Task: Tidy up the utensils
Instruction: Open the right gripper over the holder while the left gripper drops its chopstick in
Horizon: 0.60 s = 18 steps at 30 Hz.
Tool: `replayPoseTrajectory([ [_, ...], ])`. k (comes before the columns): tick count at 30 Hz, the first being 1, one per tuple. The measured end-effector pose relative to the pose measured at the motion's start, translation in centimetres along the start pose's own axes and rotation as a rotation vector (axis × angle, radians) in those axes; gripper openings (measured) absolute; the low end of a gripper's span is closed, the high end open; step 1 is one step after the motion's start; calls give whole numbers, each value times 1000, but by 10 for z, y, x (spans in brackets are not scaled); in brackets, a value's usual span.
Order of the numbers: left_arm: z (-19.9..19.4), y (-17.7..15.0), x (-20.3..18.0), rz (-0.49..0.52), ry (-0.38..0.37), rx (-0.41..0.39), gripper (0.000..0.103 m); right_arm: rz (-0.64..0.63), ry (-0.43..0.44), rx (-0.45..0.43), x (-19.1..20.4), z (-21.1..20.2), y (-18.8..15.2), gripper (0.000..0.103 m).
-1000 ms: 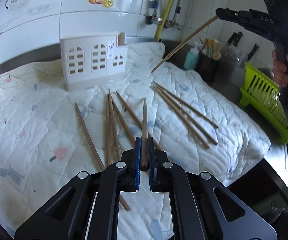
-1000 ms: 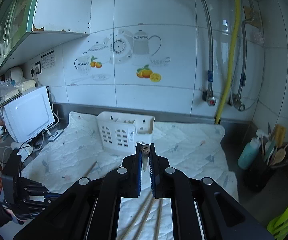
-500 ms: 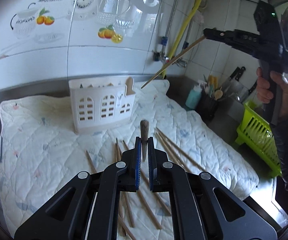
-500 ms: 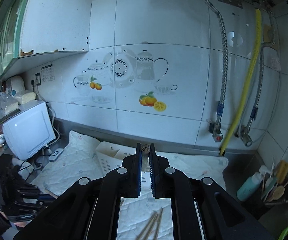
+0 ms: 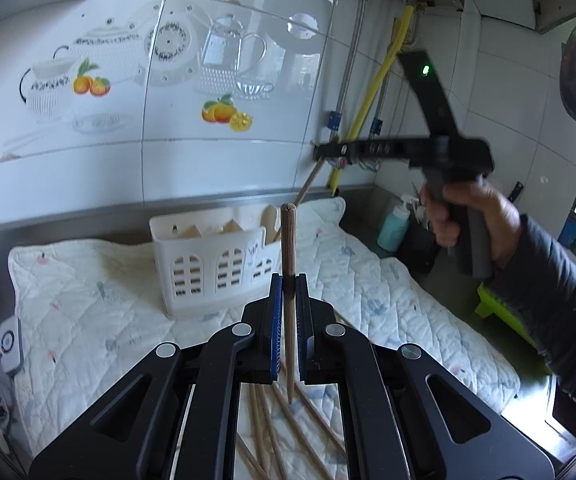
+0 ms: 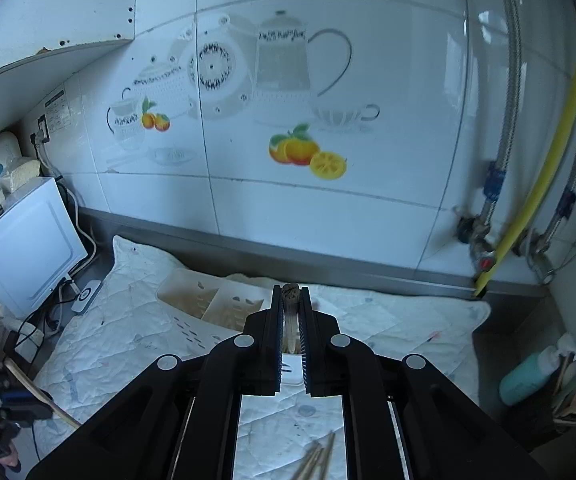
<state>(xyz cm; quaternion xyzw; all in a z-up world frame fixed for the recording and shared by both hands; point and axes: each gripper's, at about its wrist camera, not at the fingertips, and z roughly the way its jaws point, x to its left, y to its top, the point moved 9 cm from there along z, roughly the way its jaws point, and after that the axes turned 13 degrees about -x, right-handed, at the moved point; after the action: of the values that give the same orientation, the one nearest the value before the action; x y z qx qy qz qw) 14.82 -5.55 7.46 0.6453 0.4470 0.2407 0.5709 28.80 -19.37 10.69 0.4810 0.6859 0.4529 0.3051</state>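
My left gripper [image 5: 288,284] is shut on a wooden chopstick [image 5: 288,248], held upright above the quilted mat [image 5: 88,304]. Several loose chopsticks [image 5: 288,428] lie on the mat under it. A white utensil holder [image 5: 212,264] with arched cut-outs stands near the wall. My right gripper [image 5: 320,151] shows in the left wrist view, shut on another chopstick [image 5: 306,190] whose lower end points down into the holder's right end. In the right wrist view the right gripper [image 6: 291,300] grips that chopstick [image 6: 290,312] above the holder [image 6: 204,304].
A tiled wall with teapot and fruit decals is behind. A yellow pipe [image 5: 372,112] runs down the corner. A teal bottle [image 5: 394,226] and a dark utensil jar [image 6: 568,396] stand right. A green rack [image 5: 500,316] is at the right edge. A white appliance [image 6: 24,240] sits left.
My left gripper has lifted its chopstick off the mat and tipped it upright. My right gripper has carried its chopstick over to the holder and angled its tip down into it.
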Motion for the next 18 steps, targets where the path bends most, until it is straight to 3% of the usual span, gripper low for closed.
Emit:
replayPoseTrajectory([
  [2,0,13,2,10,6,-21,5,5,-9,3,-2,5,-2,12],
  [4,1,31,5,26,20,-48,5,17,-6,-10,-2,4,-2,30],
  [9,7,79,13,59,51,-117,5,-25,-32,-67,-4,-17,5,43],
  [18,39,147,39,137,188,-227,5,-51,-39,-147,-8,-74,-14,49],
])
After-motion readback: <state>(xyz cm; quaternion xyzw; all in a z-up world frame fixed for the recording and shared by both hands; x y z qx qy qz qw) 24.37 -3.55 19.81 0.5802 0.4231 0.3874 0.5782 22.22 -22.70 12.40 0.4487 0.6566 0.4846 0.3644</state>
